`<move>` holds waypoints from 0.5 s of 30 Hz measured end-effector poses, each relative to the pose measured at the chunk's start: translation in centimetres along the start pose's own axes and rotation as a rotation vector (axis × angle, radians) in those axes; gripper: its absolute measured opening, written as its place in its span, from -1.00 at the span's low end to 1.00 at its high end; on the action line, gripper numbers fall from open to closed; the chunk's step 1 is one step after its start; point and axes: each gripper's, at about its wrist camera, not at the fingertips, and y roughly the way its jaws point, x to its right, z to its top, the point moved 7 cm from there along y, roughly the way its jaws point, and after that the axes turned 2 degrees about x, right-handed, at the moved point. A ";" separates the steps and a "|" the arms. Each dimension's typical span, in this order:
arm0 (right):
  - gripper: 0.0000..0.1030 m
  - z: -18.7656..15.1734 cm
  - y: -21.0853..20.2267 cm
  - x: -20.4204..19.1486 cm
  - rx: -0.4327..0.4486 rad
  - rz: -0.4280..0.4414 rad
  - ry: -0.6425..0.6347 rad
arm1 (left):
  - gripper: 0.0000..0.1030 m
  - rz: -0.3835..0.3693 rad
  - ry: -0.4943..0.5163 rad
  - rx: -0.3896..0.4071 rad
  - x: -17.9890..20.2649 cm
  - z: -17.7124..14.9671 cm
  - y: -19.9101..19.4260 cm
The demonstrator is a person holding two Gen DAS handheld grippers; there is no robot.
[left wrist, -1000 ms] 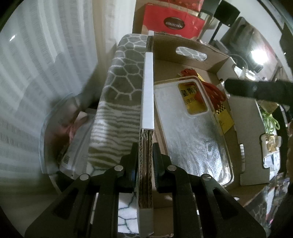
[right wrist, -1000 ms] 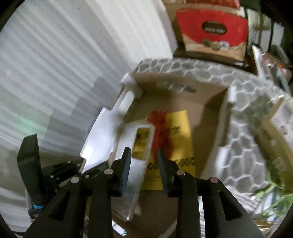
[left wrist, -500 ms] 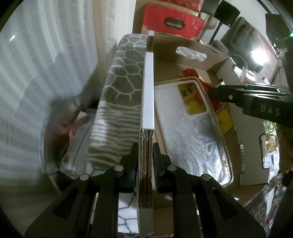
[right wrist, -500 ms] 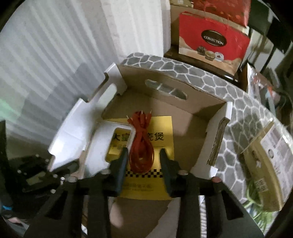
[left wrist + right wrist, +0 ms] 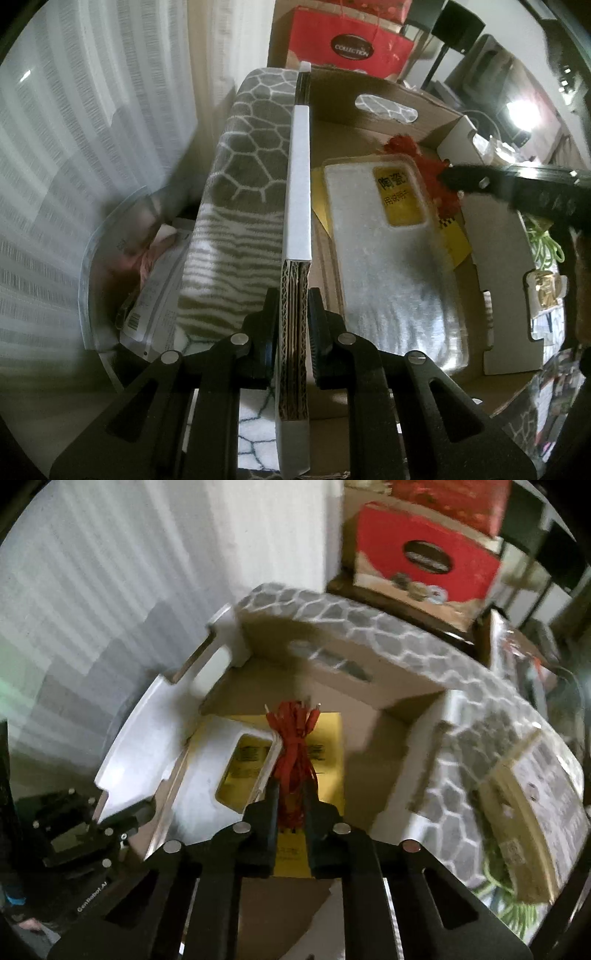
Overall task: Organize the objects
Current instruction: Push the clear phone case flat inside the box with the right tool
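Red tie bundle [image 5: 293, 771] lying inside cardboard box [image 5: 373, 738], on yellow card [image 5: 327, 760], pinched by right tongs [image 5: 290, 812], just closed. Box wall [image 5: 295, 295] clamped by left tongs [image 5: 291, 314].

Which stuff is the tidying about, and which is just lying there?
Job things:
cardboard box, left gripper pinching its wall
red string bundle, in right gripper
clear tray
yellow paper

Lying about:
red gift bag
patterned blanket
green cord
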 end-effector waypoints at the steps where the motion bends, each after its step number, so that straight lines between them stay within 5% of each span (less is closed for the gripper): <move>1: -0.81 0.2 -0.5 0.3 0.017 -0.019 0.010 | -0.76 0.000 -0.001 0.000 0.0 0.0 0.0; 5: -0.78 1.0 -2.2 2.2 0.066 -0.070 0.085 | -0.76 -0.001 -0.002 -0.001 0.0 0.0 0.0; 9: -0.16 1.3 -2.1 3.2 0.057 -0.028 0.162 | -0.76 -0.001 0.000 -0.002 0.0 0.0 0.0; 15: -0.23 -0.1 -3.3 1.4 0.064 0.030 0.094 | -0.76 0.002 0.002 -0.003 0.1 0.1 0.1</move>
